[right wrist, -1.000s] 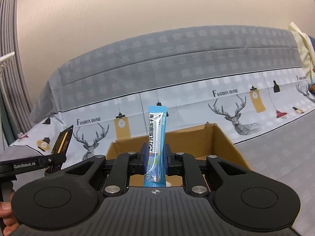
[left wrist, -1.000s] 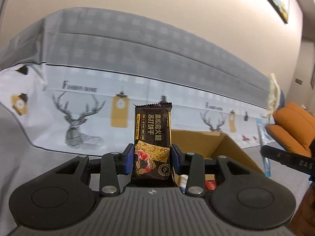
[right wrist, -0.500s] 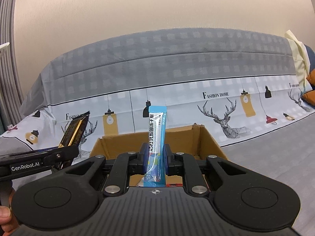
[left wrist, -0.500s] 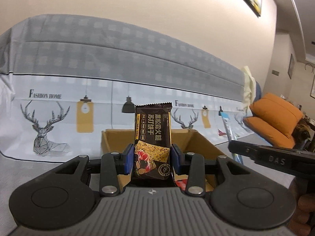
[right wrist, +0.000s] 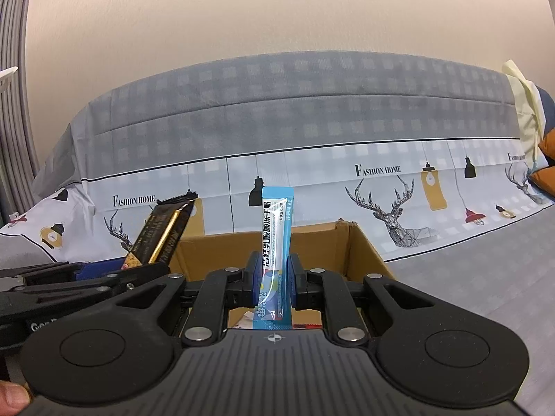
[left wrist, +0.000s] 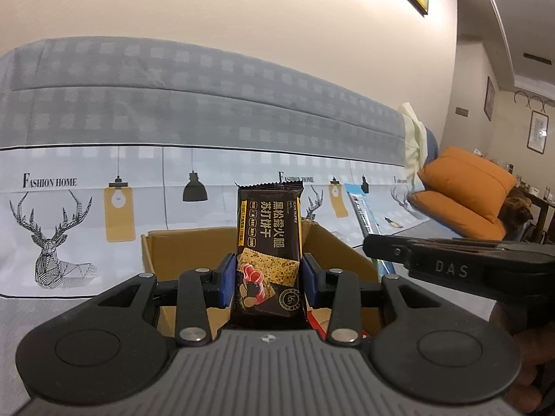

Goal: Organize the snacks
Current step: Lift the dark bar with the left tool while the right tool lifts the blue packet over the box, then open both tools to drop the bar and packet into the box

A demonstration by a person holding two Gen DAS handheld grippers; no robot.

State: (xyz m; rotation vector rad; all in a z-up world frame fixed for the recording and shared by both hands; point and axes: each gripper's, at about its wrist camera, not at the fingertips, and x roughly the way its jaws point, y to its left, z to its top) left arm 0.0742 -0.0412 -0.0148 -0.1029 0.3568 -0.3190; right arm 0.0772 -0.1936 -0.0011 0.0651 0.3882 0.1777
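Note:
My left gripper is shut on a dark brown cracker packet, held upright in front of an open cardboard box. My right gripper is shut on a slim blue sachet, also upright, over the same box. The two grippers are close side by side. The right gripper and its sachet show at the right of the left wrist view. The left gripper's cracker packet shows at the left of the right wrist view. Red and white packets lie inside the box.
The box sits on a sofa covered by a grey and white deer-print sheet. Orange cushions lie at the sofa's right end. A beige wall rises behind. A curtain hangs at far left.
Both grippers have moved closer to the box and toward each other. The box now fills more of both views. Each still holds its snack.

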